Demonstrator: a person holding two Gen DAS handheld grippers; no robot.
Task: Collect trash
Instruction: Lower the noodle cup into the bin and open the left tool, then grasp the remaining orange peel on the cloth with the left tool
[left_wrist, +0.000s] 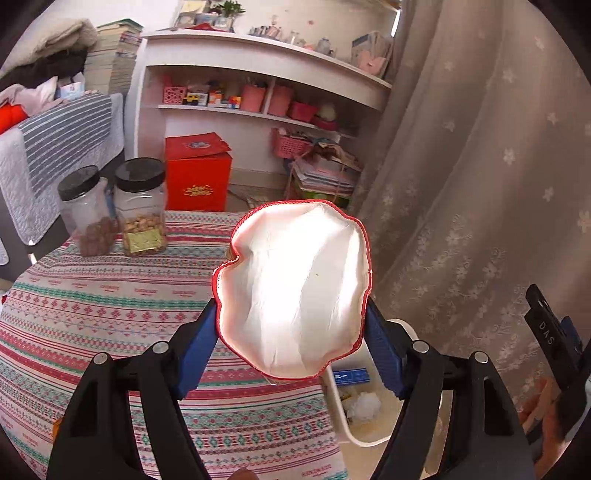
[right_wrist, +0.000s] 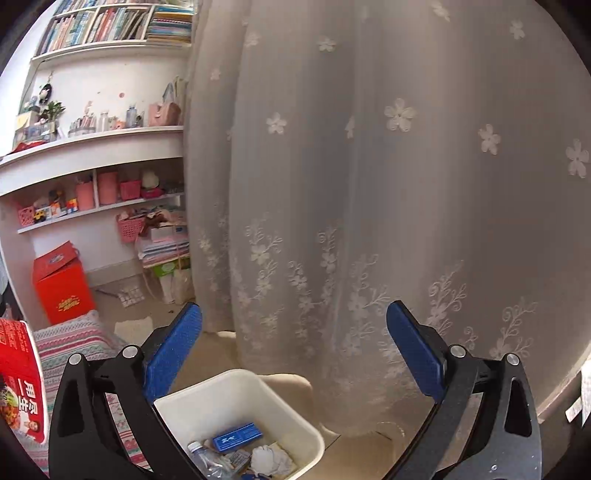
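1. The tabletop (left_wrist: 92, 306), under its patterned cloth, stops just short of the white bin (right_wrist: 236, 402), which stands on the floor beside it. In the left wrist view only a strip of the bin shows, past the table edge. A release made too soon would probably leave the trash on the cloth or down the gap between the two.

2. The red-rimmed paper bowl (left_wrist: 295, 288) is held by the left gripper (left_wrist: 291, 350), whose fingers (left_wrist: 197, 350) press on its two sides. The rim is crumpled out of round, so the thin wall is likely yielding. It could fold further and slip, or twist as it drops and hit the bin rim. The bowl hangs over the table edge, not yet over the bin's mouth.

3. The right gripper (right_wrist: 295, 350) hovers above the bin with its fingers spread wide and nothing between them. It lies close to the bowl's likely path, so the two tools could knock together.

4. Two black-lidded jars (left_wrist: 142, 206) stand on the far side of the tabletop, well apart from the bowl. A wide swing could tip them.

5. The bin already holds a blue box (right_wrist: 236, 437), a plastic bottle (right_wrist: 207, 458) and crumpled paper (right_wrist: 271, 459). A bulky bowl may perch on top.
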